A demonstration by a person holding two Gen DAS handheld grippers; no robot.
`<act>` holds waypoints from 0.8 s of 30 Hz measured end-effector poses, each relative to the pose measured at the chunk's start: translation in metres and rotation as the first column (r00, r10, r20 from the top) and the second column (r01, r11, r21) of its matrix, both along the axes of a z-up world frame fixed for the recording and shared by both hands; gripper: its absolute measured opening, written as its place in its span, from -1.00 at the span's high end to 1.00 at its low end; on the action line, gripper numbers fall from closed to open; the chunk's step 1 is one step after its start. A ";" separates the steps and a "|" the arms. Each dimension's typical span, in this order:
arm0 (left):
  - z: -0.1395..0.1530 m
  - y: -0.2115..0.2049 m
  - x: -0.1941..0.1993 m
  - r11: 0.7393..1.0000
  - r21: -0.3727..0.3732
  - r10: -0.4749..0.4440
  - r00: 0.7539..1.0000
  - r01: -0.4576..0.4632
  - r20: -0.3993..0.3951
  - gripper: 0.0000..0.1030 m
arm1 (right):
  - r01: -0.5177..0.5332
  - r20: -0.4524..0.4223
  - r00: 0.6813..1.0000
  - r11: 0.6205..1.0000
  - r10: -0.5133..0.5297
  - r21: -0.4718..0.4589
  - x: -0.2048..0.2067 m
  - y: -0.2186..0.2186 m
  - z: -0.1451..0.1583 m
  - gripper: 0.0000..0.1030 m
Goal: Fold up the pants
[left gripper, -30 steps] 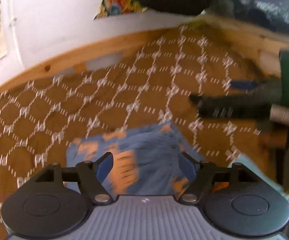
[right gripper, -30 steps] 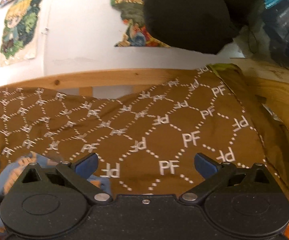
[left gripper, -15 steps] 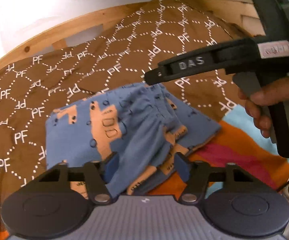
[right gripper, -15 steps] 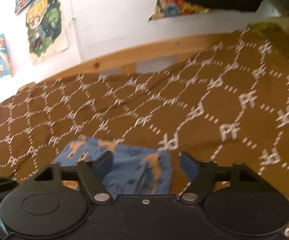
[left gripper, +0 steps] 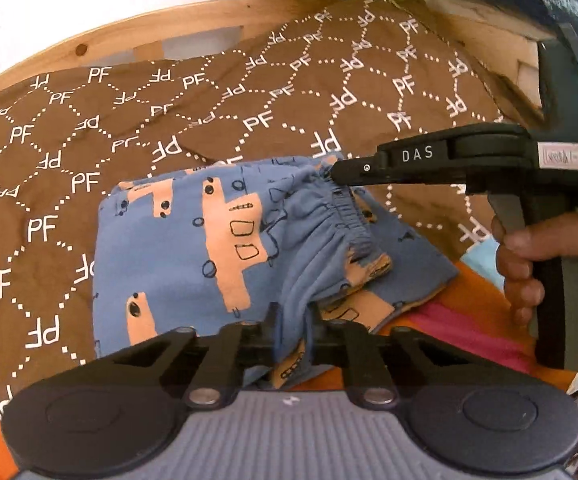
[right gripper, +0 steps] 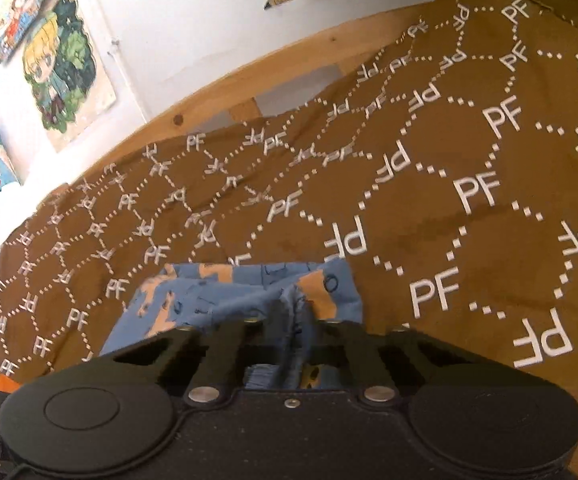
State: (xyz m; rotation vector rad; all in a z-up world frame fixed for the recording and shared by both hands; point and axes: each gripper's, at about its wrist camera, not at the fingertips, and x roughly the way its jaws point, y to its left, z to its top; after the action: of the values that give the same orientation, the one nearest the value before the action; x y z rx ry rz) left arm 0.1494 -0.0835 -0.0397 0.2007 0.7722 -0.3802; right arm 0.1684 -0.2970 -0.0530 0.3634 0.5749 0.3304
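Both grippers pinch the pants: left gripper clenched near, right gripper clenched on the far waistband, so I can fold them.

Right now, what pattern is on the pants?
Blue pants with peach-orange vehicle prints; clearest in left wrist view.

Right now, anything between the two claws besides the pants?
No. In the left wrist view only the blue pants span from the left claw to the right claw; their gathered waistband runs between both pinches, over the brown bedspread.
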 end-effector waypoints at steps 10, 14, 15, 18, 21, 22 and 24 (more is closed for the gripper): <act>0.013 0.004 -0.007 0.999 -0.039 -0.020 1.000 0.021 0.017 0.85 | 0.015 0.030 0.999 0.999 -0.013 -0.042 -0.016 -0.003 0.020 1.00; 0.021 0.001 -0.012 0.997 -0.045 -0.053 0.998 0.055 0.045 0.85 | 0.041 0.075 0.996 0.998 -0.037 -0.051 -0.021 -0.008 0.036 1.00; 0.021 0.000 -0.012 0.997 -0.046 -0.060 0.997 0.062 0.043 0.85 | 0.044 0.071 0.997 0.998 -0.040 -0.053 -0.021 -0.009 0.036 1.00; 0.017 0.001 -0.009 0.997 -0.057 -0.055 0.998 0.056 0.018 0.85 | 0.026 -0.011 1.000 0.998 -0.027 -0.053 -0.014 -0.010 0.028 0.82; 0.014 0.005 -0.006 0.997 -0.067 -0.037 0.999 0.037 -0.008 0.85 | -0.006 -0.135 0.991 0.999 0.012 0.043 -0.005 -0.013 0.008 0.39; 0.013 0.005 -0.006 0.997 -0.068 -0.034 0.999 0.033 -0.013 0.85 | -0.006 -0.159 0.987 0.997 0.019 0.082 -0.005 -0.013 0.001 0.38; 0.011 0.004 -0.005 0.998 -0.059 -0.035 0.999 0.033 -0.020 0.85 | -0.017 -0.181 0.983 0.995 0.035 0.102 -0.003 -0.009 -0.008 0.37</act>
State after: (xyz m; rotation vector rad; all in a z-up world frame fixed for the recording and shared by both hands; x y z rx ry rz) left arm 0.1444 -0.0795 -0.0286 0.1549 0.7782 -0.4373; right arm 0.1654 -0.3064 -0.0608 0.4864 0.7450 0.3537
